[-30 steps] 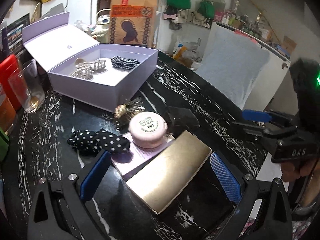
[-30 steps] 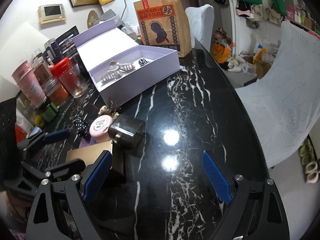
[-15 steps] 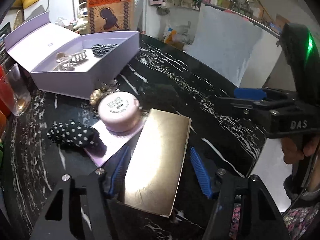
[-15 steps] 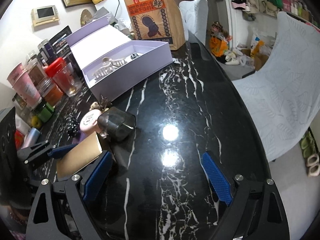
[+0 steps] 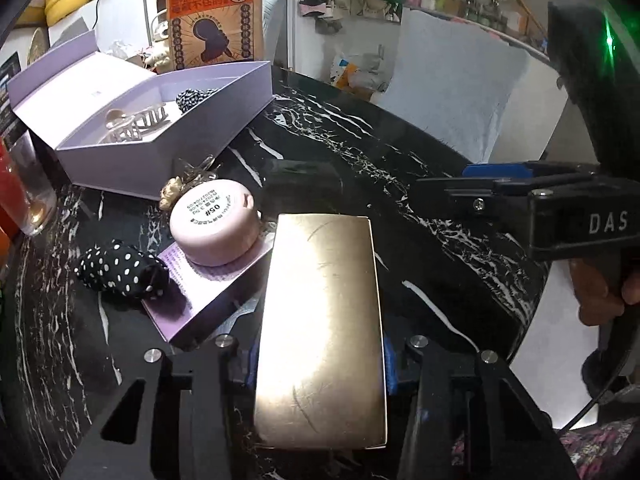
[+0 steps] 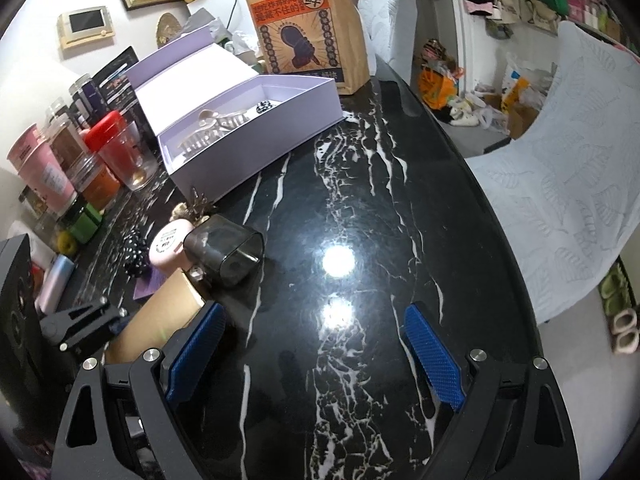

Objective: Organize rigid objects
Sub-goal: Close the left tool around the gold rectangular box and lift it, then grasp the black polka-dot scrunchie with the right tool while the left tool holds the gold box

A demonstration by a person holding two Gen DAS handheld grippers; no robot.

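The left gripper (image 5: 320, 364) has its fingers closed against the long sides of a flat gold case (image 5: 320, 320) at the bottom centre of the frame; blue pads barely show at either edge. The right gripper (image 6: 316, 354) hovers wide open over the black marbled surface (image 6: 360, 208), holding nothing. Left of the case, a pink round compact (image 5: 214, 230) sits on a lilac card (image 5: 192, 300), with a polka-dot hair clip (image 5: 120, 270) beside it and a smoky translucent box (image 6: 226, 254) just beyond. The open lilac box (image 5: 160, 120), upper left, already holds claw clips. The case's polished faces look slippery: gripped only at its near end, it could pivot or slide free when lifted, and a swing leftward could knock the compact.
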